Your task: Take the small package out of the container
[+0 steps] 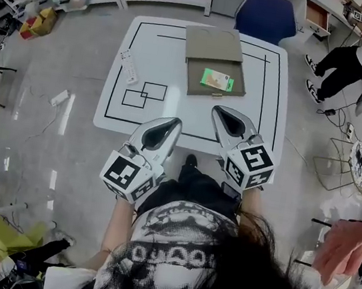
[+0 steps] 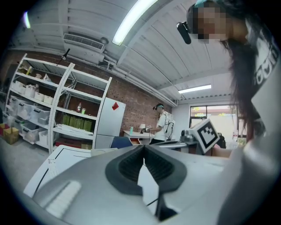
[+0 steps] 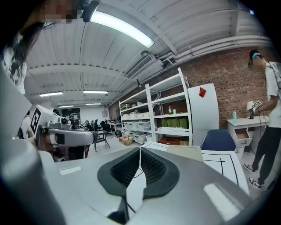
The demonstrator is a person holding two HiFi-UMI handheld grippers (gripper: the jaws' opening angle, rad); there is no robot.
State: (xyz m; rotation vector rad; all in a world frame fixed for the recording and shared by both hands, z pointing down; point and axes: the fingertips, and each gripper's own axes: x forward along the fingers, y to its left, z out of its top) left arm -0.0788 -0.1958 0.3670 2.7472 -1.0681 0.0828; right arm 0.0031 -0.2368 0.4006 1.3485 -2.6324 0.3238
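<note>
head view, with both gripper views. the white bench (image 1: 154,55), marked with black lines, carries an olive-tan container (image 1: 213,44) lying open at the middle of its far edge. the flat lid lies toward the far edge and the tray part reaches toward the bench centre. the small package (image 1: 217,80), green with a pale label, lies inside the tray part, toward its right side, flat on the tray floor.

the left claw (image 1: 173,123) is held over the near edge of the bench, left of centre. its jaws are closed tip to tip with nothing between them, as the left gripper view confirms (image 2: 143,147). the right claw (image 1: 219,110) is held over the near edge, right of centre, its tip pointing at the near side of the container but apart from it. its jaws are likewise closed and empty (image 3: 140,150). neither claw touches the package.

a slim white strip (image 1: 129,65) lies near the left edge of the bench. a blue chair (image 1: 268,15) stands behind the far edge, and a person (image 1: 341,63) stands off the far right corner.
</note>
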